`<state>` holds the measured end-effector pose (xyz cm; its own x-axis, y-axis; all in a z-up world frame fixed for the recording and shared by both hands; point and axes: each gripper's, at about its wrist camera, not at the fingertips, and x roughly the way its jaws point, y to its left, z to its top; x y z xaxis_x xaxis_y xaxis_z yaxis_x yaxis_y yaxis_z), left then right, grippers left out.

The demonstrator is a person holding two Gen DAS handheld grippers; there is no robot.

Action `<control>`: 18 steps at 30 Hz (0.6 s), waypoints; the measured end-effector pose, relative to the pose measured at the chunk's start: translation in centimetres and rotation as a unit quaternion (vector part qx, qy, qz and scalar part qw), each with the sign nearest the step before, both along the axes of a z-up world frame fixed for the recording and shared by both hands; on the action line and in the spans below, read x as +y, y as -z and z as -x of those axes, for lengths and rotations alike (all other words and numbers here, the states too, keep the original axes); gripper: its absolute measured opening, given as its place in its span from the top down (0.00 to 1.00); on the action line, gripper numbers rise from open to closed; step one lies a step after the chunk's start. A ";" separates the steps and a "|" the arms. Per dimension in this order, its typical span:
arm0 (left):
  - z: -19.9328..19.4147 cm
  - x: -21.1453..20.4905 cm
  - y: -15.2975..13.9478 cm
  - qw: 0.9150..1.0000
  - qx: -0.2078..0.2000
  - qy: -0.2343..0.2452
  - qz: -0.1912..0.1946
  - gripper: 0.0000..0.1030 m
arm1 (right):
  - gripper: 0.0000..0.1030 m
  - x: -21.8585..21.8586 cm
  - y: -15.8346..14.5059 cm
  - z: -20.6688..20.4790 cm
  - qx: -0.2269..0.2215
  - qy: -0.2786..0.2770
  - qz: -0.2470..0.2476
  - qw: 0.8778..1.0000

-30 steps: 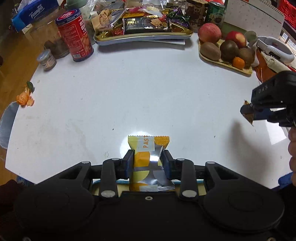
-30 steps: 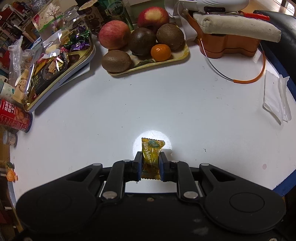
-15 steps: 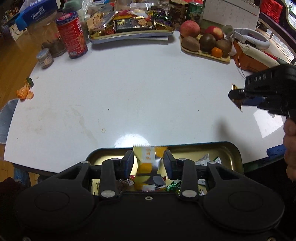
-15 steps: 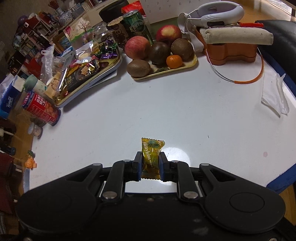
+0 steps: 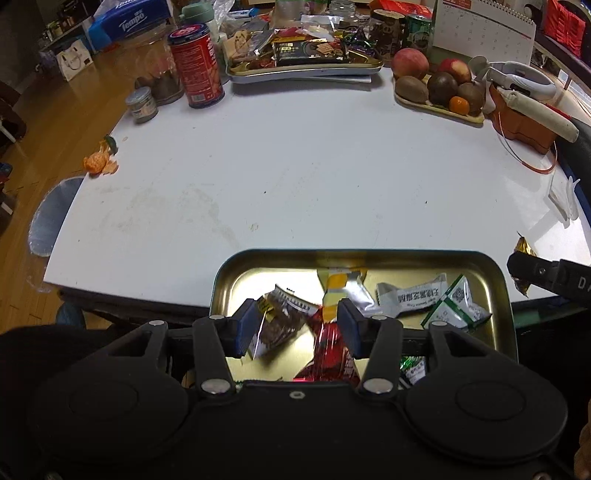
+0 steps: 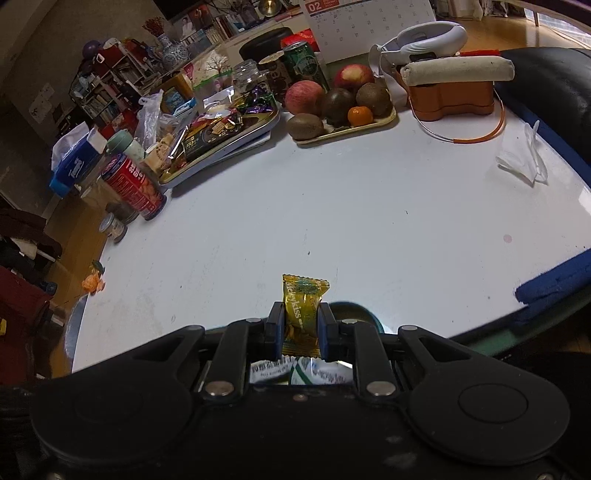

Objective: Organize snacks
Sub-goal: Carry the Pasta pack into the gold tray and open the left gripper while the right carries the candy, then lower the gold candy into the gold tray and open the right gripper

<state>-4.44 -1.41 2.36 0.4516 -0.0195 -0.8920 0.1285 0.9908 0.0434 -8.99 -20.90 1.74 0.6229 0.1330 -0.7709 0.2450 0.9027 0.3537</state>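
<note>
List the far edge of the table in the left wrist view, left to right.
Small grey-lidded jar → red can → snack tray → green can → fruit tray → orange holder.

Your snack tin (image 5: 508,295) sits at the table's (image 5: 295,177) near edge, wrapped snacks (image 5: 408,297) inside. Far side: biscuit can (image 5: 195,64) left, snack tray (image 5: 303,70) centre, fruit tray (image 5: 439,109) right.

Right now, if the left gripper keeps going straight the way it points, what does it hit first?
Probably the red snack packet in the metal tray, which lies between the opening, empty jaws of the left gripper. Depth is unclear; the brown wrapper beside it could come first.
</note>
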 end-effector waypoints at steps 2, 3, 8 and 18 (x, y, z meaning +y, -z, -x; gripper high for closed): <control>1.0 0.4 0.4 1.000 0.007 -0.002 0.003 0.46 | 0.81 0.6 0.4 1.7 -0.001 -0.001 0.000 1.000; 1.5 0.5 0.5 1.000 0.011 -0.001 0.006 0.46 | 0.81 0.9 0.7 2.4 0.002 -0.002 -0.002 1.000; 3.4 1.1 1.3 1.000 0.019 -0.011 0.015 0.46 | 0.81 3.1 1.8 5.1 0.012 -0.021 0.025 0.999; 4.1 2.2 2.2 0.999 0.025 -0.025 0.019 0.46 | 0.65 5.3 1.6 6.8 -0.009 -0.066 0.060 0.996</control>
<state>-8.58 0.75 0.15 0.4080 -0.0322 -0.9124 0.0800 0.9968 0.0007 -15.79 -15.62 0.15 0.6203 0.1224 -0.7747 0.1157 0.9627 0.2448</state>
